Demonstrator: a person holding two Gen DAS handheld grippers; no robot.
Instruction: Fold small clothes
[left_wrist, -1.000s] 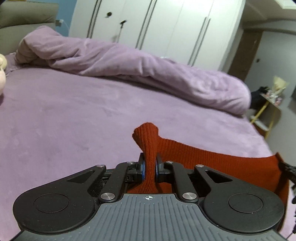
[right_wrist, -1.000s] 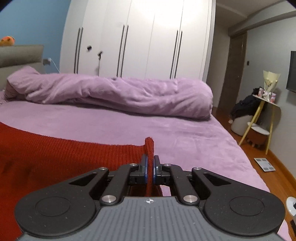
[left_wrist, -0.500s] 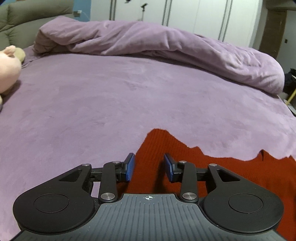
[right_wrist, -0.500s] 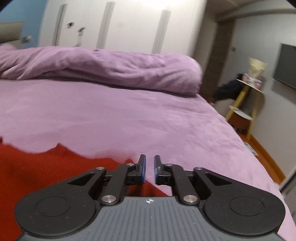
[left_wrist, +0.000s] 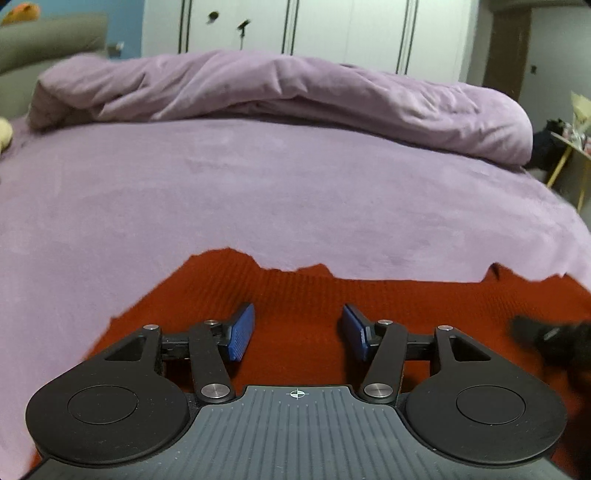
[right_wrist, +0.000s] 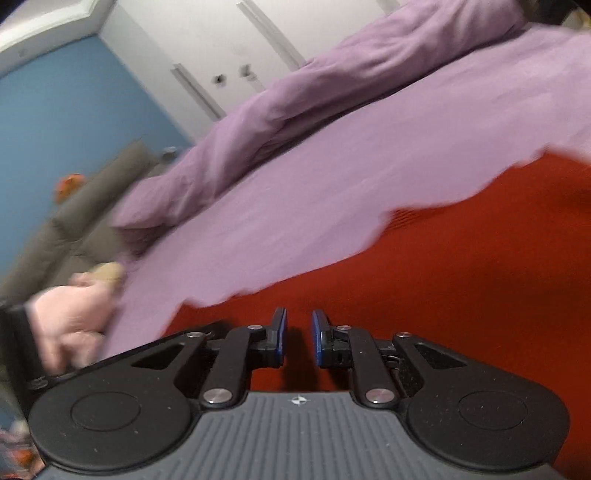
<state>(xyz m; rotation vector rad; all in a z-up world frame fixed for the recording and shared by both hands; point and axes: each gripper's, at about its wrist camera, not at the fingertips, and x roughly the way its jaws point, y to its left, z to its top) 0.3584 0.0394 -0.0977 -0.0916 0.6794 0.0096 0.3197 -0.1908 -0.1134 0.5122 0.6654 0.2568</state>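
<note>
From my left wrist view, my left fingers (left_wrist: 297, 332) are opening, spreading wide with nothing pinched between the blue pads (left_wrist: 242, 330). A second ago they were clamped on a raised tuft of the red knit garment (left_wrist: 295, 291); now that cloth is lying flat on the purple bed (left_wrist: 258, 192), filling the picture from 4 to 8 o'clock beneath the fingers. Its far edge is sitting ragged, toward 12 o'clock from the pads. The rolled duvet (left_wrist: 280, 88) is lying across the bed at 12 o'clock, well apart.

From my right wrist view, tilted and blurred, my right fingers (right_wrist: 298, 338) are standing narrow, a small gap showing and no cloth in it, where a second ago they were pinching an upright fold. The red knit garment (right_wrist: 461, 277) is spreading from 2 to 6 o'clock on the bed. A person's hand (right_wrist: 70, 325) is showing at 9 o'clock.

I judge both corners released, so this fold is laid down and the next edge is waiting.
</note>
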